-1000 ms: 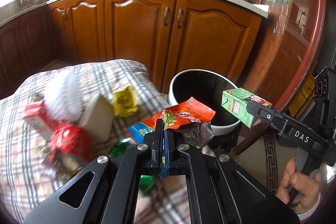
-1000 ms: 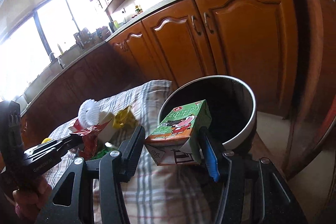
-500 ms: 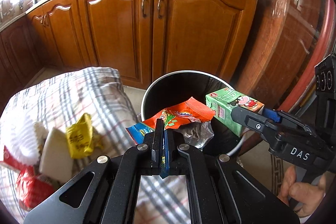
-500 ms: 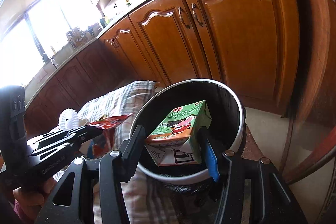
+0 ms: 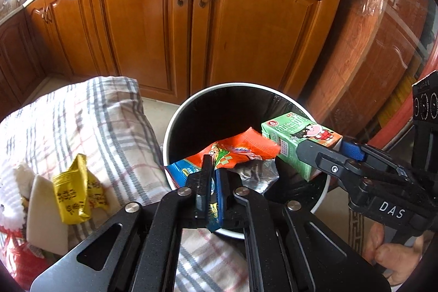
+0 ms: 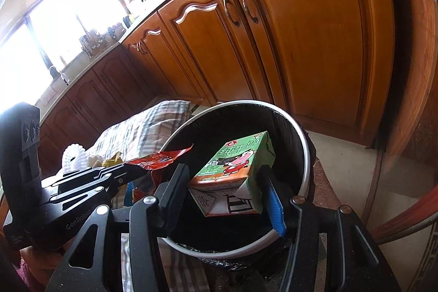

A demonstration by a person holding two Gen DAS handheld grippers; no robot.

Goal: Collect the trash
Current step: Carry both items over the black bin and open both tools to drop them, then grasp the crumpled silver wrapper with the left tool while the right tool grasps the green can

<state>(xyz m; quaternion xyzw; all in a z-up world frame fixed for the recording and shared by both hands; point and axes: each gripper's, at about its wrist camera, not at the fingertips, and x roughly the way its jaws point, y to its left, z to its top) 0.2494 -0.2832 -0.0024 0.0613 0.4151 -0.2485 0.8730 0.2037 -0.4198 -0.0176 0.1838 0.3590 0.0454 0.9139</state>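
Observation:
My left gripper point(image 5: 211, 164) is shut on an orange snack wrapper point(image 5: 238, 149) and holds it over the near rim of the round trash bin point(image 5: 175, 125). My right gripper point(image 6: 227, 179) is shut on a green milk carton point(image 6: 235, 163) and holds it above the bin's black-lined opening point(image 6: 308, 155). The carton point(image 5: 290, 138) and the right gripper point(image 5: 328, 152) show at the right in the left wrist view. The left gripper point(image 6: 131, 168) with the wrapper point(image 6: 161, 158) shows at the left in the right wrist view.
A plaid-covered table point(image 5: 104, 122) at the left holds a yellow packet point(image 5: 74, 196), a white wedge point(image 5: 43, 215), a white paper piece point(image 6: 72, 155) and red wrappers point(image 5: 19, 262). Wooden cabinets point(image 5: 191, 26) stand behind the bin. A round wooden table edge point(image 5: 397, 106) is at the right.
Both grippers have moved from beside the table to over the bin, each still holding its item. The bin now fills the view's middle.

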